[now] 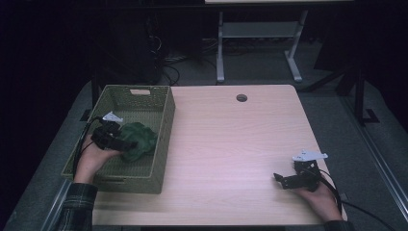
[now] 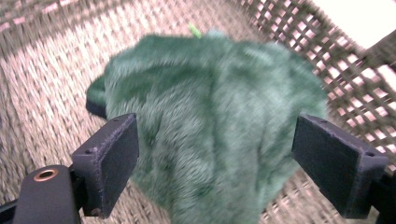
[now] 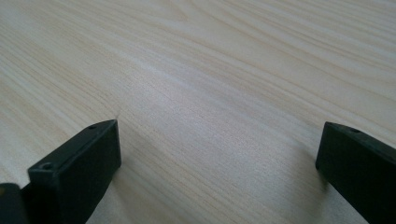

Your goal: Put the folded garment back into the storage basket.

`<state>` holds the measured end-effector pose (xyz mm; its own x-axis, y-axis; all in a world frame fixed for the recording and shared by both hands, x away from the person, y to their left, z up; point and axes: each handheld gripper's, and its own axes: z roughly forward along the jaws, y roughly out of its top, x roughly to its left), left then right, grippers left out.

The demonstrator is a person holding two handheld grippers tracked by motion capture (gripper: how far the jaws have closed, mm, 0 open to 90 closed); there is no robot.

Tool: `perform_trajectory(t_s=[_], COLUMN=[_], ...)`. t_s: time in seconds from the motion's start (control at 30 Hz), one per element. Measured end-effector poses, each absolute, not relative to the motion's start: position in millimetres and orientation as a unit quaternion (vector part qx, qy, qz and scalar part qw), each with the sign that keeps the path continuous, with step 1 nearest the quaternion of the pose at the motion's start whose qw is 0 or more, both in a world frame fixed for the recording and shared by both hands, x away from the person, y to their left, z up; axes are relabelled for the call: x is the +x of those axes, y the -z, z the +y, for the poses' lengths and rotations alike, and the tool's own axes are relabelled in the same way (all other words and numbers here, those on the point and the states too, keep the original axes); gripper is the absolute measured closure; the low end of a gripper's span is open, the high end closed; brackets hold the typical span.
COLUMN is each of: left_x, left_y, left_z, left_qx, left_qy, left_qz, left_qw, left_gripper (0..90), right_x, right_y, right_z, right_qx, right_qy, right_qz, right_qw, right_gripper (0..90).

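A dark green fuzzy cloth or plush (image 1: 140, 138) lies in a woven olive basket (image 1: 165, 132) at the table's left. My left gripper (image 1: 127, 143) is down inside the basket, right beside it. In the left gripper view the green fuzzy thing (image 2: 210, 84) bulges between the two black pads (image 2: 112, 158), which stand wide apart, so the left gripper (image 2: 215, 140) is open. The picture is blurred, and I cannot tell whether a pad touches the fur. My right gripper (image 1: 280, 179) rests low at the table's front right. Its jaws stand open (image 3: 219, 144) over bare wood (image 3: 210, 70).
The basket wall (image 2: 345, 60) rises close on the right of the left gripper. The light wooden table (image 1: 231, 134) has a round cable hole (image 1: 241, 97) at the back. Beyond the table a dark floor holds desk legs (image 1: 220, 48) and cables.
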<state>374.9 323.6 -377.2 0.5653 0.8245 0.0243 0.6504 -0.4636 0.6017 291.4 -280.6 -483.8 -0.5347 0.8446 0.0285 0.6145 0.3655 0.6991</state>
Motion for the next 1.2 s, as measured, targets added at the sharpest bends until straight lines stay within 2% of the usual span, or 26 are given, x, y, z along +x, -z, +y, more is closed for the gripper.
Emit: perform_trajectory(t_s=[0.57, 1.2], left_x=[361, 347], left_y=[334, 332], left_z=[275, 201], left_qx=[0.835, 0.839], left_qy=[-0.174, -0.156], left_qz=[0.401, 0.361], left_qw=[0.334, 0.377], left_gripper=[14.9, 15.3], right_x=[291, 291], right_y=[484, 484], right_z=[-281, -281], right_qx=[0.451, 0.451], right_qy=[-0.337, -0.337], right_qz=[0.808, 0.808], right_qw=[0.17, 0.171], right_gripper=[0.0, 0.0])
